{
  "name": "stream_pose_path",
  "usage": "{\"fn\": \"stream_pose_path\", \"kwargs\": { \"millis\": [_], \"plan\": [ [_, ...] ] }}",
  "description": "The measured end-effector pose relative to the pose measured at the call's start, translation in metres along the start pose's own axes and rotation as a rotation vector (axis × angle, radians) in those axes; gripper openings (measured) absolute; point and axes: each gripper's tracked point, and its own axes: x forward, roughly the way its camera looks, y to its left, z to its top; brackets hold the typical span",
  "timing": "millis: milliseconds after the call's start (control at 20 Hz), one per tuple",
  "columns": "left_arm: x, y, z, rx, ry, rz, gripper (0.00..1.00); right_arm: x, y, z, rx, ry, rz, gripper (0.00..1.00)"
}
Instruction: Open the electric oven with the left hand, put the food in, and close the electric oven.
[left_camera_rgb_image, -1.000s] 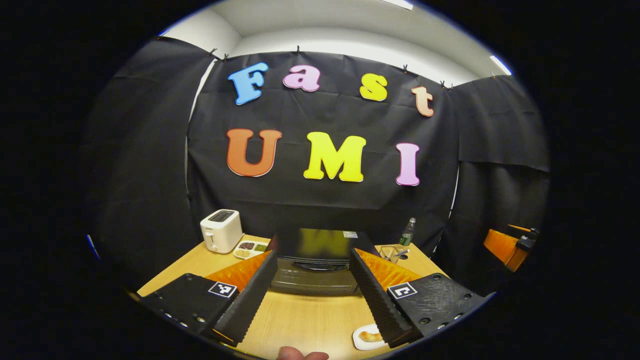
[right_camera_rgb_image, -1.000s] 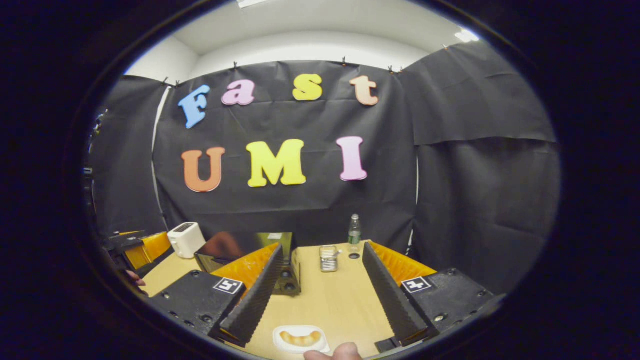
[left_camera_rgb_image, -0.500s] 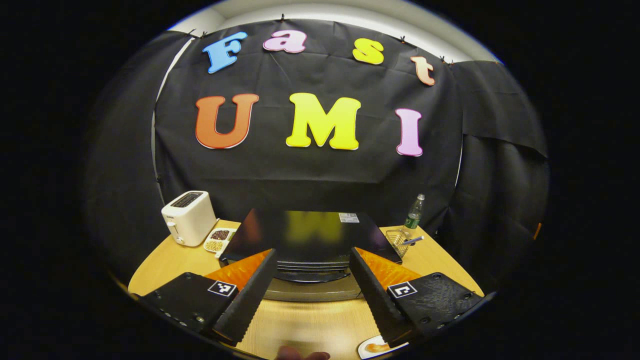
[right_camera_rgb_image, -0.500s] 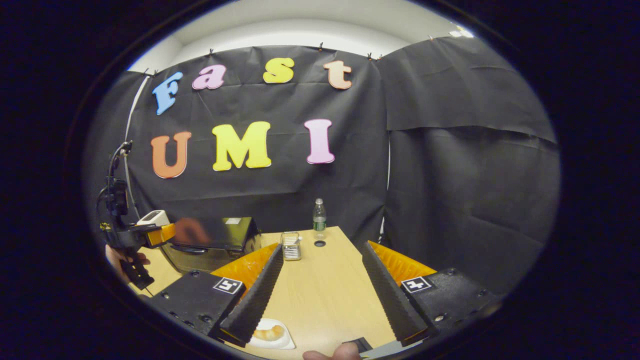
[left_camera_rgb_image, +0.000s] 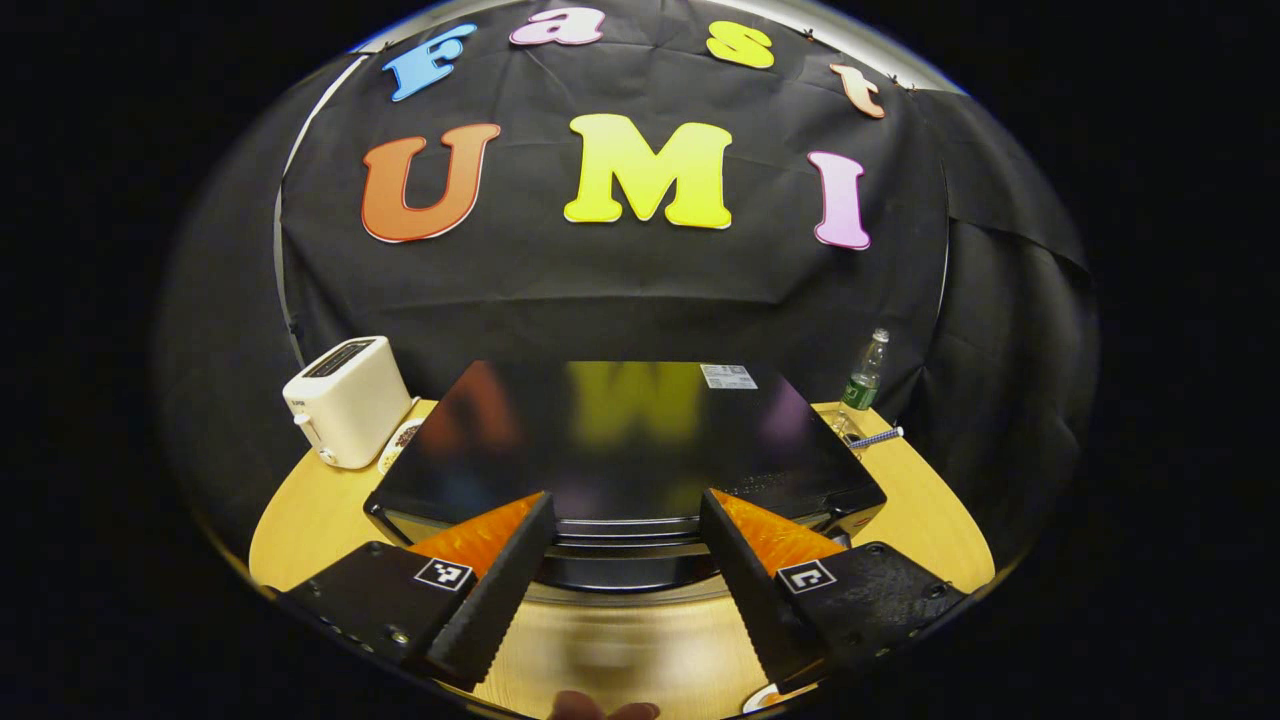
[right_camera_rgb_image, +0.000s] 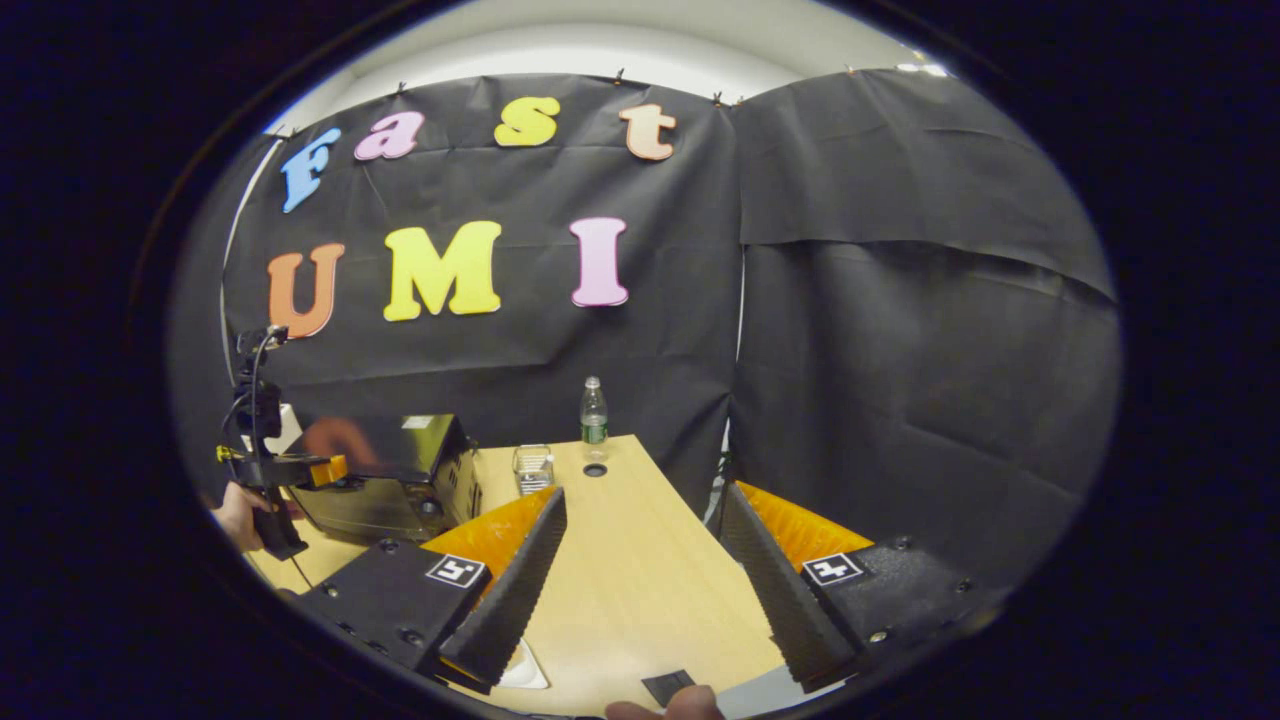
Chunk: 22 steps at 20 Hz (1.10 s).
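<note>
The black electric oven (left_camera_rgb_image: 620, 440) stands on the wooden table (left_camera_rgb_image: 300, 510), its door shut and its curved handle (left_camera_rgb_image: 625, 575) low on the front. My left gripper (left_camera_rgb_image: 625, 497) is open, close before the oven's upper front, its fingers spread either side of the handle's middle and just above it. A sliver of the white food plate (left_camera_rgb_image: 765, 697) peeks out by the left gripper's right-hand finger. In the right gripper view the oven (right_camera_rgb_image: 390, 480) is at the left, with the left gripper (right_camera_rgb_image: 280, 470) and a hand (right_camera_rgb_image: 235, 510) in front of it. My right gripper (right_camera_rgb_image: 642, 490) is open over bare table, the plate's corner (right_camera_rgb_image: 522, 668) beside its left-hand finger.
A white toaster (left_camera_rgb_image: 345, 400) stands left of the oven, with a small dish behind it. A plastic bottle (left_camera_rgb_image: 862, 380) and a clear container (right_camera_rgb_image: 533, 467) stand right of the oven near the back wall. A small dark object (right_camera_rgb_image: 665, 687) lies near the table's front edge.
My left gripper has moved forward and down towards the oven, which now looms much larger. My right gripper has swung to the right, so the plate slid to its lower left edge.
</note>
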Motion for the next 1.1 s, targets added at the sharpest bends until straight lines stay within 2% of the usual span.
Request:
{"fn": "stream_pose_path", "kwargs": {
  "millis": [50,100,150,250,300,350,650,700,800,1100],
  "plan": [
    [0.0,0.001,-0.002,0.005,0.007,0.005,0.95,0.0,0.0,0.0,0.001,0.001,-0.002,1.0],
    [-0.001,0.0,-0.003,0.018,0.004,0.009,1.0,0.0,0.0,-0.001,0.003,0.002,-0.004,0.98],
    [-0.003,0.001,-0.006,0.04,0.011,0.014,0.96,0.0,0.001,-0.001,0.005,0.003,-0.004,0.98],
    [-0.005,0.001,-0.011,0.074,0.006,0.014,0.97,-0.001,0.007,-0.003,0.008,0.009,0.004,1.0],
    [-0.009,-0.003,-0.008,0.058,0.015,0.011,0.96,-0.002,0.01,-0.003,0.007,0.009,0.008,0.98],
    [-0.008,-0.003,-0.014,0.054,0.011,0.007,1.0,-0.003,0.012,-0.002,0.007,0.006,0.013,0.98],
    [-0.032,-0.004,-0.026,0.064,0.058,0.013,0.98,-0.015,0.021,0.0,0.008,-0.003,0.029,0.98],
    [-0.039,-0.004,-0.031,0.066,0.062,0.015,0.98,-0.018,0.021,-0.001,0.009,-0.003,0.03,0.98],
    [-0.052,-0.006,-0.042,0.004,0.083,0.005,0.97,-0.024,0.023,-0.003,0.014,-0.002,0.034,0.98],
    [-0.078,-0.006,-0.076,0.007,0.146,-0.017,0.97,-0.047,0.032,-0.009,-0.004,-0.001,0.057,0.98]
  ]
}}
